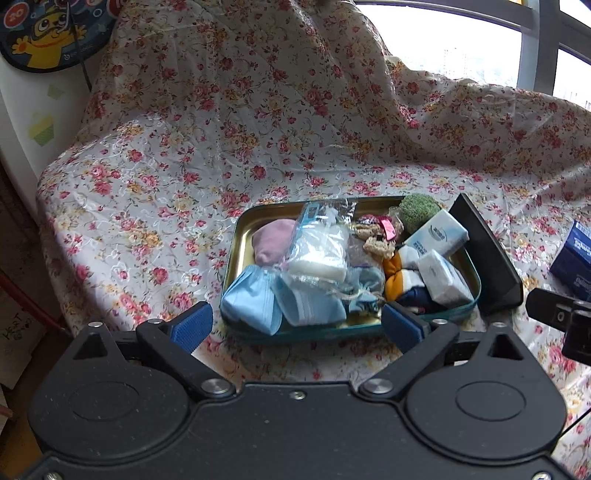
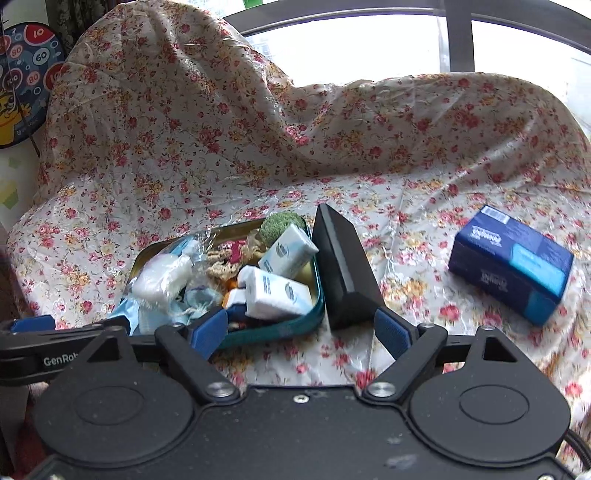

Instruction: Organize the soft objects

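A teal tin tray with a gold inside (image 1: 236,243) (image 2: 314,314) sits on the floral cloth, full of soft things: blue face masks (image 1: 255,299), a pink cloth (image 1: 275,238), a clear bag of white pads (image 1: 319,251), two white tissue packs (image 1: 437,232) (image 2: 277,293), a green knitted ball (image 1: 415,208) (image 2: 279,223) and socks (image 1: 397,277). My left gripper (image 1: 297,328) is open and empty at the tray's near edge. My right gripper (image 2: 301,330) is open and empty, in front of a black wedge-shaped case (image 2: 343,269). A blue tissue box (image 2: 511,264) lies apart to the right.
The black case (image 1: 487,254) leans against the tray's right side. The floral cloth (image 1: 184,166) drapes up over a backrest behind. A dartboard (image 1: 48,33) hangs at the upper left. A window is behind. The right gripper's body (image 1: 561,321) shows at the left view's right edge.
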Tool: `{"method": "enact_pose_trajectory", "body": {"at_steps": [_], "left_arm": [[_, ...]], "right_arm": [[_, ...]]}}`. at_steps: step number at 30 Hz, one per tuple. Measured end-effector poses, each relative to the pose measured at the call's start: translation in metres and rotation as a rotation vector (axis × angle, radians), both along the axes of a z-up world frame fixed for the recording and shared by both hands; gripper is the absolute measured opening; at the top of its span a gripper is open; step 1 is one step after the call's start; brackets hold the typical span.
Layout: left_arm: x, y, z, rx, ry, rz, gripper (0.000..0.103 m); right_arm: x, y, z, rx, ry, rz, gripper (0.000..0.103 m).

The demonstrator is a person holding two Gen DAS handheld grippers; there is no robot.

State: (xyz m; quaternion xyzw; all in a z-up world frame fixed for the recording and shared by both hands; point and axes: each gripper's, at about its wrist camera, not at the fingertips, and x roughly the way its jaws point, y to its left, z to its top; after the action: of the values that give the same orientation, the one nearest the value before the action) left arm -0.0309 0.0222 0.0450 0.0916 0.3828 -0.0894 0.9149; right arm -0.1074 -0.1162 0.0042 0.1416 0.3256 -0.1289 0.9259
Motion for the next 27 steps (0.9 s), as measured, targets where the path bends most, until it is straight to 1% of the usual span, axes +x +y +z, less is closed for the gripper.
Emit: {"method": "enact_pose_trajectory", "body": {"at_steps": [6,13,16,19,22,25,27], "left_arm": [[-0.015,0.009,-0.005,0.023,0.011,0.014,0.099],[-0.022,0.028,-0.006,0.021,0.005,0.088,0.100],[-0.023,0.037,-0.006,0.006,0.003,0.121,0.100],[-0.022,0.040,-0.010,0.014,-0.001,0.149,0.100],[-0.019,0.041,-0.015,-0.006,0.029,0.135,0.100],[-0.017,0.040,-0.019,-0.025,0.067,0.119,0.100],[-0.016,0.038,-0.022,-0.024,0.075,0.113,0.100]], "right_arm": [[-0.013,0.012,-0.006,-0.019,-0.002,-0.013,0.088],[-0.021,0.022,-0.009,-0.020,0.002,-0.018,0.092],[-0.023,0.026,-0.010,-0.042,0.009,-0.015,0.094],[-0.023,0.030,-0.010,-0.075,0.008,-0.019,0.096],[-0.023,0.032,-0.009,-0.101,0.006,-0.024,0.097],[-0.022,0.031,-0.009,-0.101,0.009,-0.025,0.097],[-0.022,0.029,-0.009,-0.103,0.010,-0.028,0.097]]}}
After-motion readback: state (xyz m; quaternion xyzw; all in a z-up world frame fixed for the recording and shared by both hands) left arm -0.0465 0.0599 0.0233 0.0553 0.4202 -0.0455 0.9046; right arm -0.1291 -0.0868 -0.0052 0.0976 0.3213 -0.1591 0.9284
